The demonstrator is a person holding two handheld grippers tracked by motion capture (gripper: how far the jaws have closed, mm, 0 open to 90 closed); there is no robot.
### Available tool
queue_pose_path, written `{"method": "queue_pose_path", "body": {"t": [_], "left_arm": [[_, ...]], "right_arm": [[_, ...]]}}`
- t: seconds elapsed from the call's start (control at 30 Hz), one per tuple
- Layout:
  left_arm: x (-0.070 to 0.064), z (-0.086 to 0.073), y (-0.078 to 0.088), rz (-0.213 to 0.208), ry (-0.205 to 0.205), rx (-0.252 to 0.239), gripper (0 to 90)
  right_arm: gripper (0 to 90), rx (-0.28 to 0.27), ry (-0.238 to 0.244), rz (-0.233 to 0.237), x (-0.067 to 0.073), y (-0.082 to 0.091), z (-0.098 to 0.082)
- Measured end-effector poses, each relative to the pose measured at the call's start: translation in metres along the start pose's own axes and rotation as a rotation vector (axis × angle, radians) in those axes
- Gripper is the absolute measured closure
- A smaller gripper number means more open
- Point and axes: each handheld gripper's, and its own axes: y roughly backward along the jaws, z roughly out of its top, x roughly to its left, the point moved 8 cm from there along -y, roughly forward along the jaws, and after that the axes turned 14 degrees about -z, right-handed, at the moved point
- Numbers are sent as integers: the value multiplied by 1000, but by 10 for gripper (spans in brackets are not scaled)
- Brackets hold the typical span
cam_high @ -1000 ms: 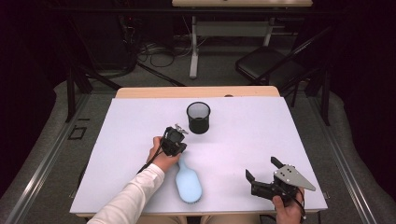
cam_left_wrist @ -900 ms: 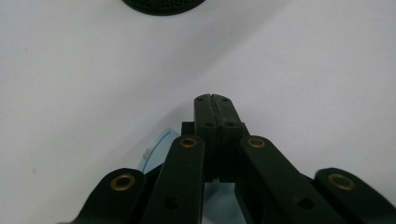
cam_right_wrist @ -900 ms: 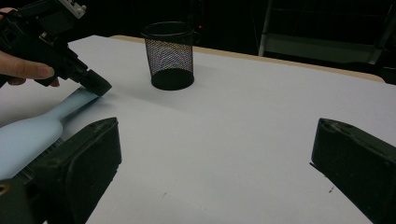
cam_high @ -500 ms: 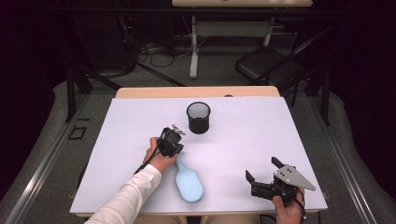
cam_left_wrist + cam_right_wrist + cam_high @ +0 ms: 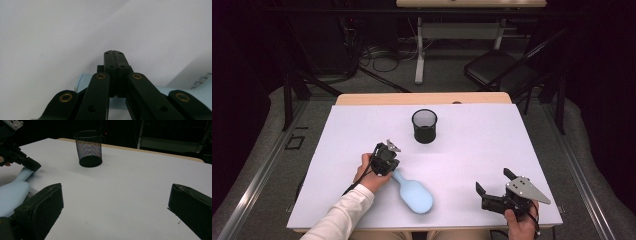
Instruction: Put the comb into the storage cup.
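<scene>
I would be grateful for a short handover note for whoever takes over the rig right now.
Left gripper: jaws shut with nothing between them, tips by the neck of the light blue bottle.
Right gripper: open, empty, near the table's front right.
Bottle lies on its side on the white table; black mesh cup stands upright behind it.
Done: nothing gripped yet.
Left: probably grasping the bottle, perhaps to move it to the cup.

Bottle (image 5: 413, 194) lying on table (image 5: 512, 135), mesh cup (image 5: 424, 126) upright behind it.
</scene>
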Motion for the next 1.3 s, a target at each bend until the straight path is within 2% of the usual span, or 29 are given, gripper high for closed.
{"method": "queue_pose_path", "body": {"t": [0.27, 0.67, 0.93, 1.13, 1.2, 1.3], "left_arm": [[0, -19, 12, -6, 10, 0, 900], [-4, -35, 21, -2, 9, -9, 900], [-5, -51, 29, -17, 33, -40, 900], [-9, -60, 34, -20, 25, -46, 900], [-11, -63, 35, -25, 36, -66, 900], [-14, -69, 38, -28, 38, -65, 900]], "right_arm": [[0, 3, 2, 0, 0, -1, -1], [0, 4, 6, -3, 0, -1, -2], [0, 8, 1, -4, 0, -2, -3], [0, 6, 1, -5, 1, -3, -3], [0, 8, 2, -7, 1, -3, -3], [0, 10, 2, -9, 1, -3, -3]]}}
